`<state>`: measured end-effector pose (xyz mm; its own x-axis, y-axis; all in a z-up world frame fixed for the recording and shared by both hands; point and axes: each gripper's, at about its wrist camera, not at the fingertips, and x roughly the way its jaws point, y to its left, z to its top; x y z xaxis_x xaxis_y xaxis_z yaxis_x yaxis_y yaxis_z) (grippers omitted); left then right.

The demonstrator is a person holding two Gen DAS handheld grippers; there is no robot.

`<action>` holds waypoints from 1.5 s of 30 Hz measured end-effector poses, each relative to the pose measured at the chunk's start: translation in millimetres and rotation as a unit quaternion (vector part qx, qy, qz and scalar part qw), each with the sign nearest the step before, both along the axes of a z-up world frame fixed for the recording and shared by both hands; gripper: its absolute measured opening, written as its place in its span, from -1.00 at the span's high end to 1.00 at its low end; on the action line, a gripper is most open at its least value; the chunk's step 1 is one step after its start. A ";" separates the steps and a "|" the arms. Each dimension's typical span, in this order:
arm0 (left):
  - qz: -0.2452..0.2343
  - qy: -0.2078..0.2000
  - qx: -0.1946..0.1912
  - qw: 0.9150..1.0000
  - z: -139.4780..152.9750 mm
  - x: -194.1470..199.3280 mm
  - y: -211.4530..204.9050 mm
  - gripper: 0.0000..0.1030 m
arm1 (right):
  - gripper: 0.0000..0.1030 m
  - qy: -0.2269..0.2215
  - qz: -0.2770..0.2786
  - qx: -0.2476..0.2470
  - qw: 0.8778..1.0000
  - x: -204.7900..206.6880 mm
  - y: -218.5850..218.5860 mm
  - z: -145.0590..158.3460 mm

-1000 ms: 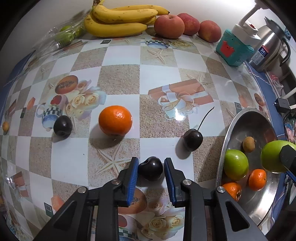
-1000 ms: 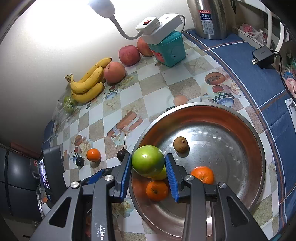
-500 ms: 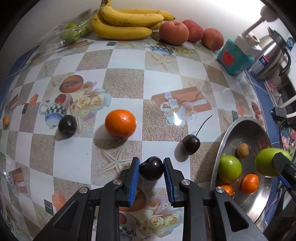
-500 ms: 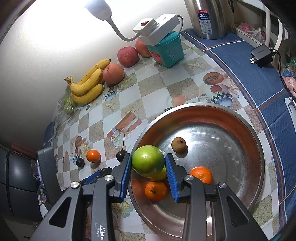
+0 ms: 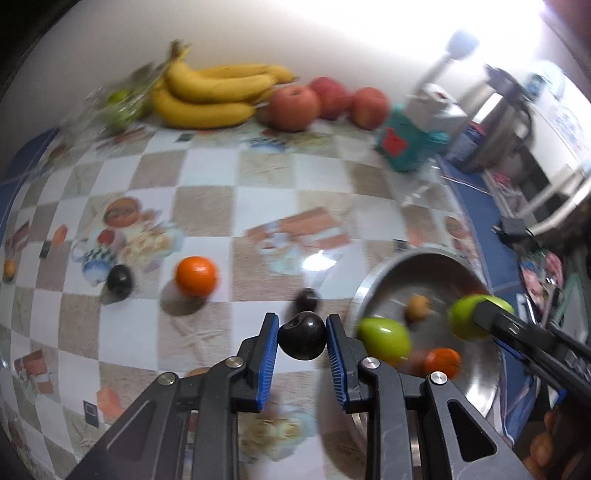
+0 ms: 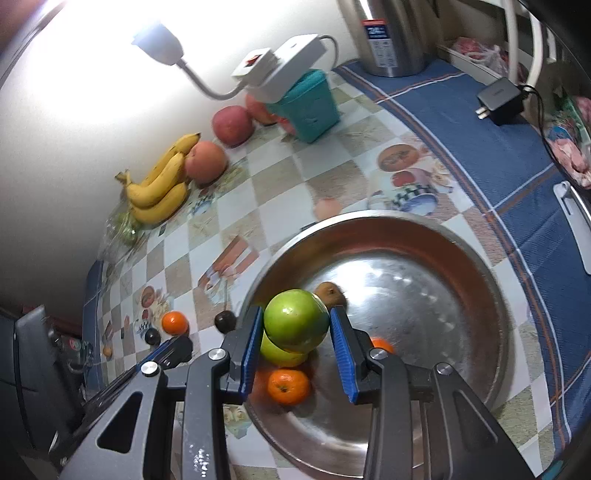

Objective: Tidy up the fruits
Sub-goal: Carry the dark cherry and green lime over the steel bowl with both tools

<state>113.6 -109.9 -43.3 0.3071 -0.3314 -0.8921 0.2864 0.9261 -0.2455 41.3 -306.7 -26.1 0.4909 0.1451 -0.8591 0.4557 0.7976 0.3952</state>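
Observation:
My left gripper [image 5: 302,341] is shut on a dark plum [image 5: 301,338] and holds it above the checked tablecloth, just left of the steel bowl [image 5: 369,284]. Over the bowl [image 6: 480,258], my right gripper [image 6: 296,330] is shut on a green apple [image 6: 295,319]. In the bowl lie a second green apple [image 5: 384,339], two small oranges [image 6: 288,386] [image 6: 382,345] and a small brown fruit [image 6: 330,291]. On the cloth remain an orange [image 5: 195,276], a dark plum [image 5: 120,278] and a dark cherry [image 5: 307,299].
Bananas [image 5: 210,94], three red apples [image 5: 295,107] and a bag of green fruit [image 5: 120,105] line the back wall. A teal box [image 6: 310,105] with a white lamp base, a steel kettle [image 6: 391,33] and a black charger [image 6: 500,99] stand to the right.
My left gripper has lifted the dark plum off the cloth and swung toward the bowl. My right gripper has drifted slightly over the bowl, still holding the green apple.

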 end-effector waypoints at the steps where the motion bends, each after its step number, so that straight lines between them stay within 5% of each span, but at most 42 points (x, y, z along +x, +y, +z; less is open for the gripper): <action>1: -0.011 -0.001 -0.007 1.000 2.3 -3.7 -5.7 0.45 | 0.26 0.002 -0.006 -0.002 1.000 -1.3 -3.9 -0.7; 6: -0.065 -0.010 -0.023 0.998 12.0 -24.5 -35.9 0.45 | 0.25 0.008 -0.042 0.003 0.999 -12.2 -29.1 -4.4; 18: -0.159 -0.002 0.011 0.987 -0.6 -68.7 -93.6 0.45 | 0.25 0.017 -0.072 0.003 0.997 -22.9 -52.4 -7.4; 45: -0.192 0.033 0.063 0.979 -40.3 -84.7 -119.0 0.44 | 0.25 0.079 -0.066 0.002 0.995 -16.3 -49.8 -43.2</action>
<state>28.8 -229.0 -83.7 0.1215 -0.2976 -0.9469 0.6069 0.7771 -0.1663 24.9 -356.5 -69.2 0.3645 0.0919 -0.9267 0.6124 0.7260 0.3128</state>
